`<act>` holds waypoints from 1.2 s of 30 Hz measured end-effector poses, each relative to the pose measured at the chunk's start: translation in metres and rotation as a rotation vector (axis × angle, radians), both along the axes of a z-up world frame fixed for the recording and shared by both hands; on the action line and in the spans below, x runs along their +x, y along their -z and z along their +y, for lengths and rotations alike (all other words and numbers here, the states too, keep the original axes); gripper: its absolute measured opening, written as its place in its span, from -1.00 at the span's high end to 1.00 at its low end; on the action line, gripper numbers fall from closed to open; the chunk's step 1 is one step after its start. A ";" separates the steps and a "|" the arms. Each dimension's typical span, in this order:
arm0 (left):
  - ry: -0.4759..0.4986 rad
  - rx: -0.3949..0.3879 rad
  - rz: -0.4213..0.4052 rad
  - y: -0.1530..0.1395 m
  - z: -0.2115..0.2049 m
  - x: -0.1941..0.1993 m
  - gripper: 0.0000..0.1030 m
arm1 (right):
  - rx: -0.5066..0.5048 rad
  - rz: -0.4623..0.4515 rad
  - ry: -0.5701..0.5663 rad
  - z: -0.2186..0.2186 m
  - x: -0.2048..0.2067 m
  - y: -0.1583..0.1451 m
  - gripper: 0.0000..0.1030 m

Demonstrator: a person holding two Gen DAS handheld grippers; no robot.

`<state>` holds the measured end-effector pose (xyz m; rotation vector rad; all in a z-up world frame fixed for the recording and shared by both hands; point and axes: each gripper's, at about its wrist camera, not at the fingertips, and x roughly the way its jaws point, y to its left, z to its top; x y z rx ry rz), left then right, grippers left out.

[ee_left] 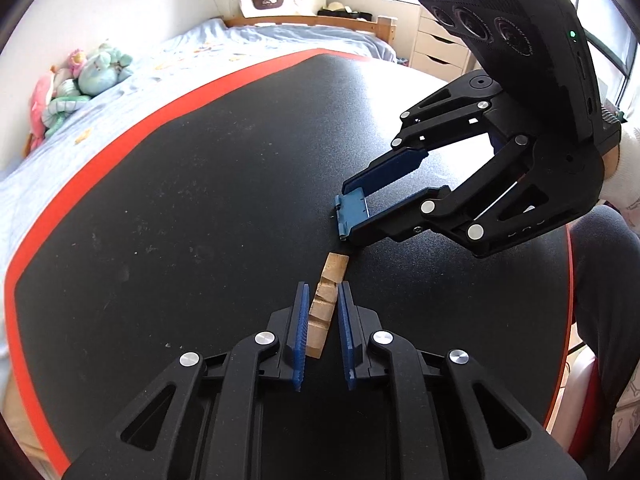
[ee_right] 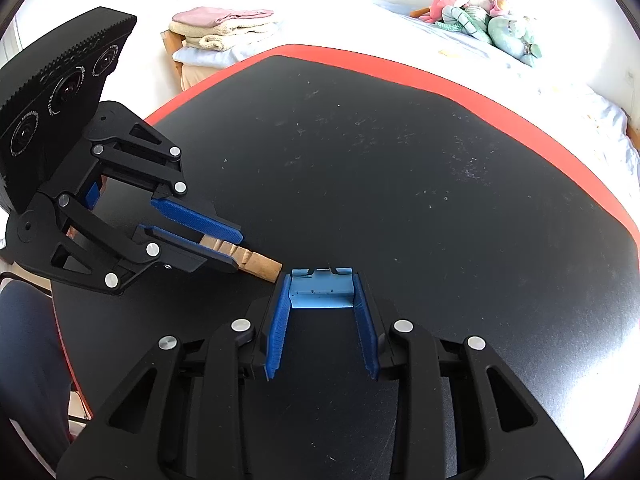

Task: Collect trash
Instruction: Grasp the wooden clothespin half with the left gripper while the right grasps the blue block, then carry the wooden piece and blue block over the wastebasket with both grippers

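Observation:
A notched wooden strip [ee_left: 326, 300] lies along my left gripper's [ee_left: 323, 292] fingers, and the jaws are shut on it over the black table [ee_left: 200, 200]. It also shows in the right wrist view [ee_right: 244, 258], sticking out past the left gripper [ee_right: 236, 248]. My right gripper [ee_right: 322, 280] is shut on a flat light-blue plastic piece [ee_right: 322, 290], held across its fingertips just above the table. In the left wrist view the right gripper [ee_left: 352, 216] holds that blue piece [ee_left: 353, 210] just beyond the strip's far end.
The black table has a red rim [ee_left: 120, 140]. A bed with plush toys [ee_left: 80, 84] lies beyond it. White drawers [ee_left: 440, 44] stand at the back right. Folded towels [ee_right: 224, 28] sit past the table. A person's leg [ee_left: 600, 280] is at the right edge.

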<state>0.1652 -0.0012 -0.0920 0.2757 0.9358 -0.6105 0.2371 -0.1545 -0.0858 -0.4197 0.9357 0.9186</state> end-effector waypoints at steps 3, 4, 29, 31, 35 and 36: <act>-0.047 -0.001 0.005 -0.001 0.000 -0.004 0.77 | 0.005 -0.004 0.007 -0.002 -0.002 -0.004 0.39; -0.065 -0.005 0.010 -0.002 0.000 -0.004 0.77 | 0.007 -0.006 0.009 -0.004 -0.004 -0.006 0.39; -0.319 -0.082 -0.022 -0.073 -0.022 -0.104 0.77 | 0.092 -0.053 0.040 -0.058 -0.090 -0.087 0.39; -0.325 -0.083 -0.024 -0.075 -0.025 -0.113 0.77 | 0.092 -0.054 0.035 -0.063 -0.103 -0.090 0.39; -0.342 -0.097 -0.026 -0.080 -0.027 -0.129 0.77 | 0.094 -0.052 0.027 -0.073 -0.131 -0.096 0.39; -0.345 -0.100 -0.028 -0.081 -0.028 -0.133 0.77 | 0.095 -0.052 0.026 -0.074 -0.138 -0.097 0.39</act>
